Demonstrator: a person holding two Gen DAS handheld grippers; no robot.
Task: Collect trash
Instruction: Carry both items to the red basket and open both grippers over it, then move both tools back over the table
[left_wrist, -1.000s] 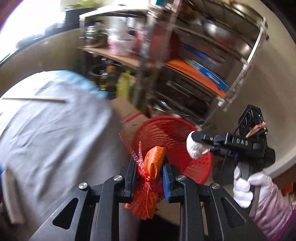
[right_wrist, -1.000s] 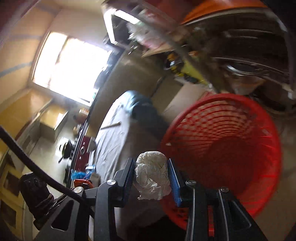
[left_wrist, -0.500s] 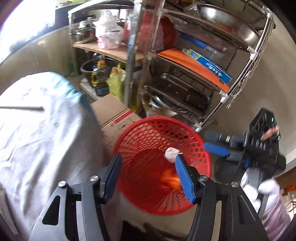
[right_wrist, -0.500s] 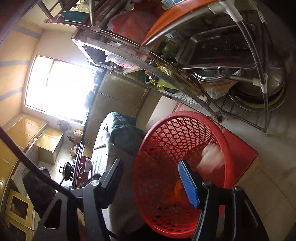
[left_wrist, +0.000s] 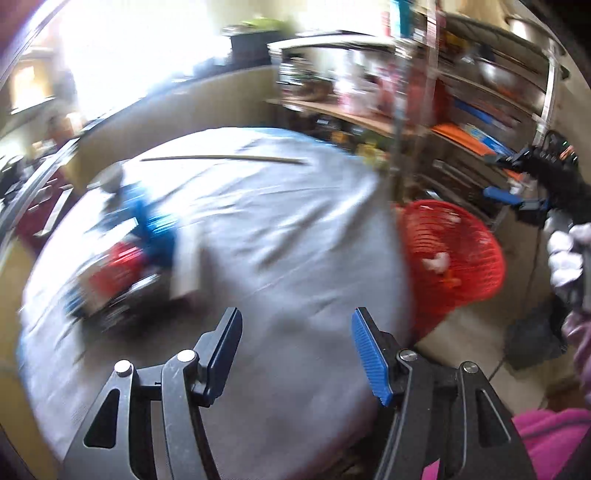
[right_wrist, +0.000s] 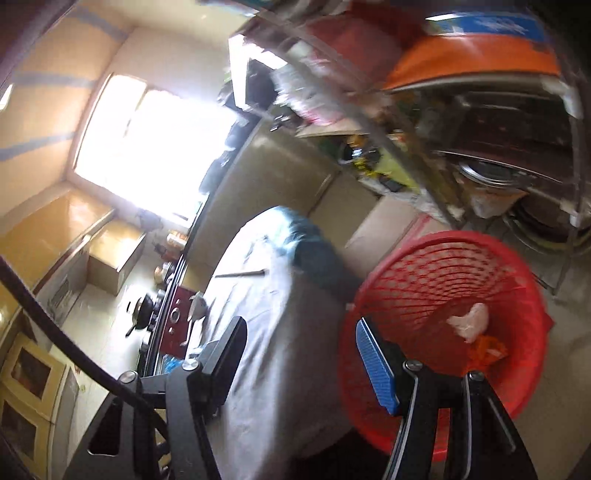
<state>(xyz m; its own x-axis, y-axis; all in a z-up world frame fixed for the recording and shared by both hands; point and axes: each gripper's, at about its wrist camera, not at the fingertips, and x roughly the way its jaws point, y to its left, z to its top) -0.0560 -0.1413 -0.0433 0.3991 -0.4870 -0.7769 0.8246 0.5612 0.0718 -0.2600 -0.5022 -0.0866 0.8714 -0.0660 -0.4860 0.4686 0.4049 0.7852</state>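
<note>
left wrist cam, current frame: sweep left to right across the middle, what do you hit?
Blurred red and blue trash pile on the grey tablecloth → red mesh basket holding white wad and orange scrap → right gripper, open, at the frame's right edge.

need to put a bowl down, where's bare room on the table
Bare grey cloth runs from the left gripper up to the long stick, and right to the edge by the red basket. The left side is crowded with blurred red and blue packets.
</note>
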